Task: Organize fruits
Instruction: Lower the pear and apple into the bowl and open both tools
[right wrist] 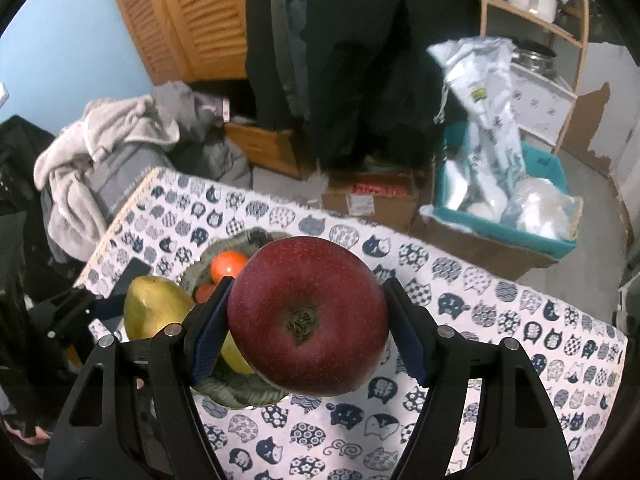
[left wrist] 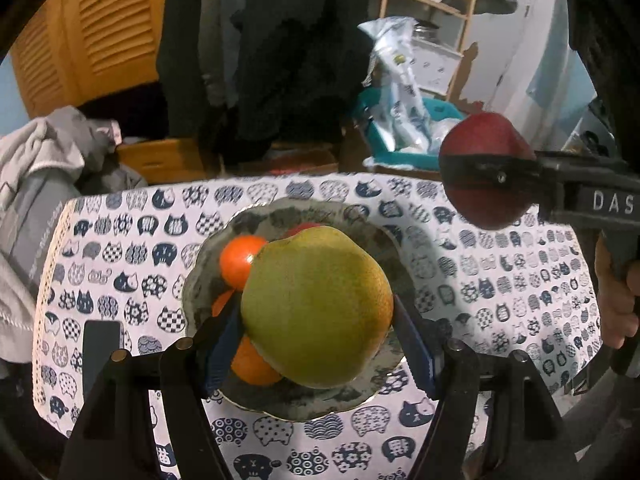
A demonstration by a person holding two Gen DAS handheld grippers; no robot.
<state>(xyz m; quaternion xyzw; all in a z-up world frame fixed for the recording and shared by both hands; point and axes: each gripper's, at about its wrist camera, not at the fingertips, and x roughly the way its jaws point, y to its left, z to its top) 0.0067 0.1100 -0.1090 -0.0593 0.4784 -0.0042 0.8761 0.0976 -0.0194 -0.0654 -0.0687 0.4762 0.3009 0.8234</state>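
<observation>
A louvred wooden door (right wrist: 188,16) is standing against the blue wall (right wrist: 60,52) far left; a wooden shelf rack (right wrist: 536,20) is rising far right, dark clothes (right wrist: 352,60) hanging between.

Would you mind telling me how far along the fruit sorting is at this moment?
Done: several small orange fruits already sit in the plate on the cat-print tablecloth. In hand: the left tool grips a green pear above the plate, and the right tool grips a red apple in the air. Left: both fruits still need setting down.
</observation>
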